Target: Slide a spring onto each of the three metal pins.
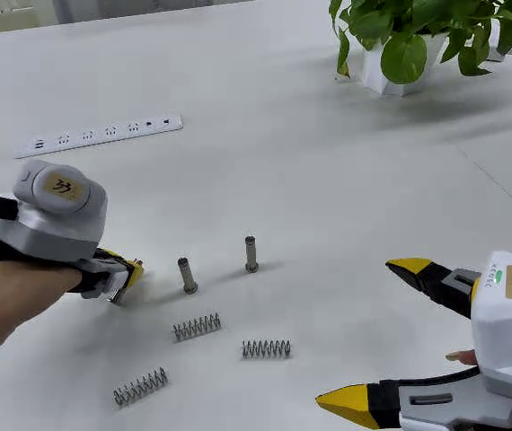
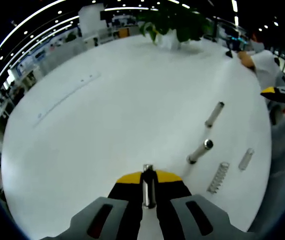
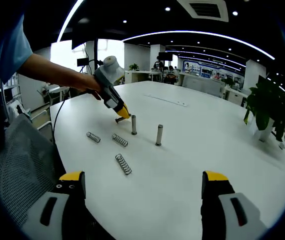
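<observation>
My left gripper (image 1: 128,274) is low over the white table (image 1: 328,180) and shut on a metal pin (image 1: 117,293), whose tip pokes out between the yellow jaws (image 2: 147,185). Two more pins stand upright just right of it, the near pin (image 1: 187,276) and the far pin (image 1: 251,254). Three springs lie flat in front of them: one (image 1: 197,326), one (image 1: 266,347) and one (image 1: 140,386). My right gripper (image 1: 373,334) hovers open at the lower right with nothing between its jaws (image 3: 142,177). From there I see the left gripper (image 3: 122,112) beside the pins (image 3: 133,124).
A white power strip (image 1: 99,136) lies at the back left. A potted plant (image 1: 409,40) in a white pot stands at the back right. A person's forearm (image 1: 4,301) reaches in from the left edge.
</observation>
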